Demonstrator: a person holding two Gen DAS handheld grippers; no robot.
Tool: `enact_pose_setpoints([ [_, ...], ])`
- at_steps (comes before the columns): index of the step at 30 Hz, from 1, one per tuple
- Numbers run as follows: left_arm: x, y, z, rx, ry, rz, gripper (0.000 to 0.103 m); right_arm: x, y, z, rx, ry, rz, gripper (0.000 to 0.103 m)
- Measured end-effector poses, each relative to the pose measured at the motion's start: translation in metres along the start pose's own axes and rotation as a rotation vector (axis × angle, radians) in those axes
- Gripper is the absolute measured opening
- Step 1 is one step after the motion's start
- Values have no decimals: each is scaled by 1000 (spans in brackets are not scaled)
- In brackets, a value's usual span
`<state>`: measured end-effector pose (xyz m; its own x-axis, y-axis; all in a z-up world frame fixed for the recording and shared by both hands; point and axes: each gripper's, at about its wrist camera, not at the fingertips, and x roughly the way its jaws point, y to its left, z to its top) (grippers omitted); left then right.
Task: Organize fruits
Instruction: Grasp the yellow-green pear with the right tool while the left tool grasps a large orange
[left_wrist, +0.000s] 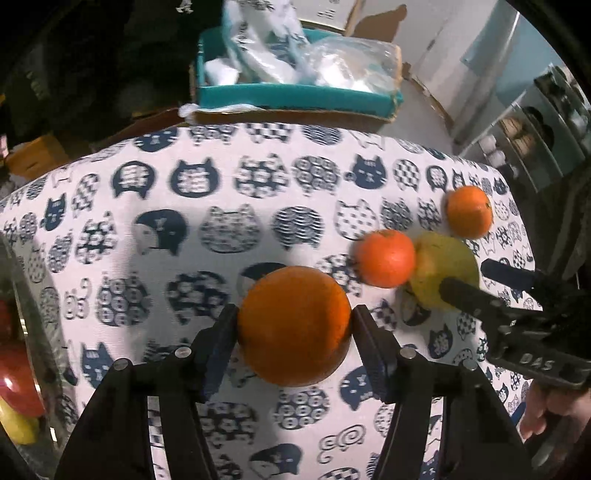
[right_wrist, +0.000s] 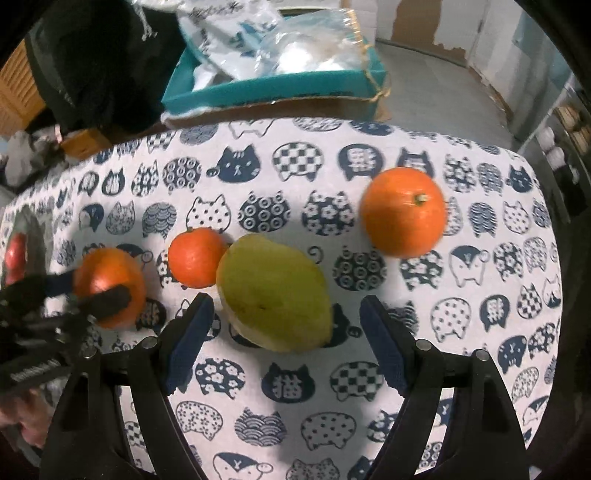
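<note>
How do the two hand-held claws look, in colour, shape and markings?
Both the left claw and the right claw are matte black, angular frames with silver round rivets and dark blue ribbed pads on the fingers. The right claw's side bears raised letters "DAS".

Black left hand-held gripper (left_wrist: 293, 325) and right hand-held gripper (right_wrist: 286, 314), alike in build. Ribbed dark blue pads (right_wrist: 188, 343) lining angular black fingers, round silver screw heads at the joints. White raised lettering moulded along one side.
</note>
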<state>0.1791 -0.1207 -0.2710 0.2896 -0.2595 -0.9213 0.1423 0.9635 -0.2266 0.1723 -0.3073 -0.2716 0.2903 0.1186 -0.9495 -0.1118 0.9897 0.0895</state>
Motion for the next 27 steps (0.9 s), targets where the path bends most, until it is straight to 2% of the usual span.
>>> enact_pose_setpoints([
  [9,-8,17,-3,-6,-14,17,64,26,6,0,-23,47,-33,80],
  [11,-9,17,-3,-3,-15,17,64,28,5,-1,-16,46,-19,71],
  [27,-32,8,-11,42,-58,22,63,16,7,-23,14,-8,-23,69],
])
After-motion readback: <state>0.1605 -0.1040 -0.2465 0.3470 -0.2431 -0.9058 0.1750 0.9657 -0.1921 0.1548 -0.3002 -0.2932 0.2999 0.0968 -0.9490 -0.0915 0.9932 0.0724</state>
